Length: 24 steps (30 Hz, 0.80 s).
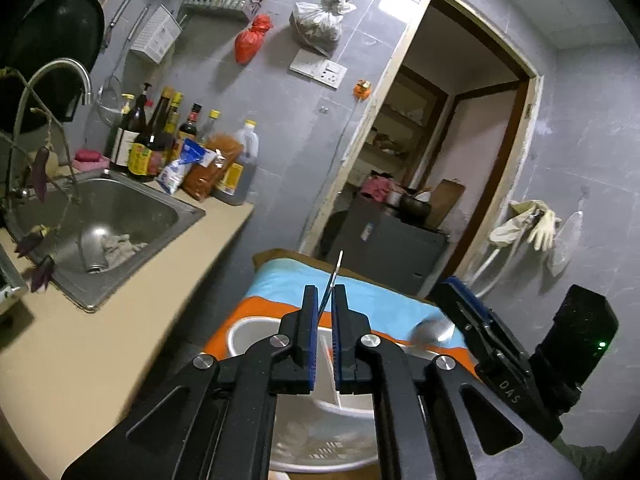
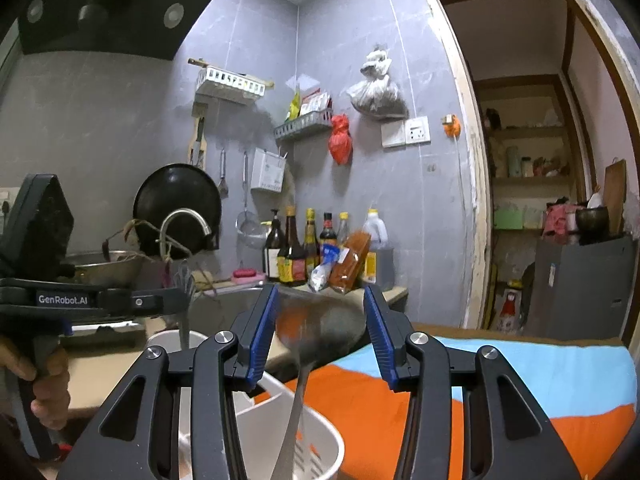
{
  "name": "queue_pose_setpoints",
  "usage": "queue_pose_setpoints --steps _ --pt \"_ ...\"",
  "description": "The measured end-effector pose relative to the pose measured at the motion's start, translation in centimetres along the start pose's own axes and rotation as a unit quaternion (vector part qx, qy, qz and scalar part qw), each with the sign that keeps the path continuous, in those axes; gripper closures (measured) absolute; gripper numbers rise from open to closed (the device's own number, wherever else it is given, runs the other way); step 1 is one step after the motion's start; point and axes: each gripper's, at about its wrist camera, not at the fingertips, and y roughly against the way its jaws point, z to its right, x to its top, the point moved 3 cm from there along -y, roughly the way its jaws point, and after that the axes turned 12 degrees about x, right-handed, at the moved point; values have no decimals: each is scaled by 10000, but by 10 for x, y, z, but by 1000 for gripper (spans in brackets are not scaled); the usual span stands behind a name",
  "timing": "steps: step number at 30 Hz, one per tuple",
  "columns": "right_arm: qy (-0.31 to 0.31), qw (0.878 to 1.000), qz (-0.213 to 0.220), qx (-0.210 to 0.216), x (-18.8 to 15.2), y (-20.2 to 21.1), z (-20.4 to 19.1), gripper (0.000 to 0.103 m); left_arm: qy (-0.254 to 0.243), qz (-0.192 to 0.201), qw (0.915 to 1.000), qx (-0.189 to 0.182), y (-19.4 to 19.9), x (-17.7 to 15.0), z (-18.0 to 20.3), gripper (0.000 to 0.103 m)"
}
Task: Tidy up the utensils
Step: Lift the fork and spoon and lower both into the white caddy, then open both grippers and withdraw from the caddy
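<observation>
A white plastic utensil holder [image 1: 320, 420] stands on an orange and blue cloth, just below both grippers; it also shows in the right wrist view [image 2: 276, 432]. My left gripper [image 1: 324, 300] is shut on a thin metal utensil [image 1: 335, 276], seen edge-on above the holder; in the right wrist view its tines [image 2: 185, 280] stick up from the left gripper [image 2: 176, 300]. My right gripper [image 2: 320, 320] is open. A large metal spoon [image 2: 320, 328] stands handle-down in the holder, its bowl between the right fingers, touching neither. The spoon bowl also shows in the left wrist view [image 1: 434, 330].
A steel sink [image 1: 100, 216] with a tap [image 1: 60, 76] is set in the beige counter [image 1: 100, 352] to the left. Sauce bottles [image 1: 160, 140] and bags stand at the counter's back. An open doorway [image 1: 432, 160] lies ahead. The cloth-covered table [image 2: 500, 380] extends right.
</observation>
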Motion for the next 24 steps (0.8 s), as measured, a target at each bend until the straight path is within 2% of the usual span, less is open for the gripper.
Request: queue_pose_setpoints --steps 5,7,10,11,13,16,20,24 --pt "-232 9997 10 51 5 13 2 57 4 74 10000 -56 12 4 8 87" --pt "-332 9994 81 12 9 24 4 49 -50 142 9999 -27 16 6 14 69" --pt "-440 9988 204 -99 18 43 8 42 -230 331 9992 51 25 7 27 52" --pt "-468 9985 239 -144 21 51 10 36 -305 390 9987 78 27 7 32 49" --pt "-489 9980 321 -242 27 67 13 27 -462 531 9974 182 33 6 46 32" --pt "-448 9970 420 -467 38 98 17 18 -684 782 9941 314 41 1 66 15" --pt "-395 9947 513 -795 45 136 24 1 -1009 956 9897 335 47 -8 100 11" --pt "-329 9915 521 -1150 49 174 33 0 -1235 1014 9869 211 47 -20 129 7"
